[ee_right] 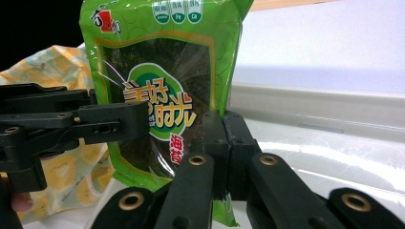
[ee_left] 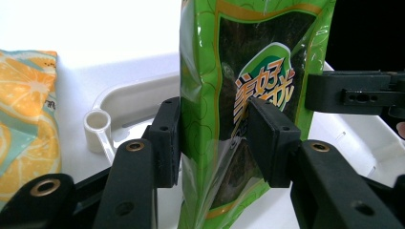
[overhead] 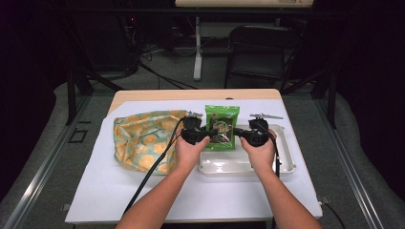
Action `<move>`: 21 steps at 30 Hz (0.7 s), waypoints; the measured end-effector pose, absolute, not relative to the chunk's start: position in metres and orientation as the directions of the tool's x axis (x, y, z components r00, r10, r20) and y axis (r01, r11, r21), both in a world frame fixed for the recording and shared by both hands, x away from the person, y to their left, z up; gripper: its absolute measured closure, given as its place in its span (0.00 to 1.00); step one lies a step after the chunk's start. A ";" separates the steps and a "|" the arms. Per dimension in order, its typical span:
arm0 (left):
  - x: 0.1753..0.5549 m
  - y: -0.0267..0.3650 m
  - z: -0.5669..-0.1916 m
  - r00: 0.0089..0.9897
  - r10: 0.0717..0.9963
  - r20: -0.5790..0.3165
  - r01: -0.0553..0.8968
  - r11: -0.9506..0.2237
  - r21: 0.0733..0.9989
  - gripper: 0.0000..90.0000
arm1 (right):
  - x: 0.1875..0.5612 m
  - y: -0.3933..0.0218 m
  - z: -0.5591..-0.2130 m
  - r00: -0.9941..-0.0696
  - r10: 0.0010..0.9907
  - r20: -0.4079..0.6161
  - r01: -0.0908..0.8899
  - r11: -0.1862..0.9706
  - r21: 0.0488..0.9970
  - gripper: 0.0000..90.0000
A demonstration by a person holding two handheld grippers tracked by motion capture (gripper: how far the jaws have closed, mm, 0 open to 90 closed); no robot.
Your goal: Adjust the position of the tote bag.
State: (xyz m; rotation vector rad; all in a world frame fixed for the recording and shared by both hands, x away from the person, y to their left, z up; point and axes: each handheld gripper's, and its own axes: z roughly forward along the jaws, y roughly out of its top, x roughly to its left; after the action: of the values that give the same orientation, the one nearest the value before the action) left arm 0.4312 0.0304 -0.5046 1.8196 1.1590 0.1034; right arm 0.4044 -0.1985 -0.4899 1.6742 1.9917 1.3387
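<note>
A green snack packet (overhead: 222, 126) with a dark window and orange lettering stands upright over the left end of a white tray (overhead: 239, 164). My left gripper (overhead: 205, 136) holds it from the left. In the left gripper view its two pads press on both faces of the packet (ee_left: 248, 95). My right gripper (overhead: 237, 133) comes in from the right. In the right gripper view its jaws (ee_right: 224, 143) are pinched together on the packet's (ee_right: 162, 86) lower right edge. The left gripper (ee_right: 114, 121) reaches across the packet's front there.
A soft bag (overhead: 143, 140) printed with orange slices lies left of the tray on the white sheet covering the table. A small white tube-like piece (ee_left: 98, 126) stands at the tray's rim (ee_left: 129, 95). A dark chair (overhead: 262, 52) stands beyond the table's far edge.
</note>
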 end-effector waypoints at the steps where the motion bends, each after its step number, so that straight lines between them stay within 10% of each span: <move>1: 0.432 0.030 -0.505 0.546 0.744 -0.385 0.668 -0.109 0.736 0.64 | 0.405 -0.199 -0.490 -0.331 0.868 0.369 0.674 -0.056 0.737 0.99; 21: 0.448 0.026 -0.522 0.488 0.780 -0.391 0.732 -0.123 0.670 0.62 | 0.428 -0.197 -0.512 -0.286 0.870 0.402 0.739 -0.067 0.670 0.99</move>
State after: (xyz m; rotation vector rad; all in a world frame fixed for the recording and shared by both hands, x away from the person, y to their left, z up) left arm 0.4483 0.0263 -0.5219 1.8696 1.2614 0.0698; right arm 0.4275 -0.1966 -0.5123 1.7766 2.0338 1.2799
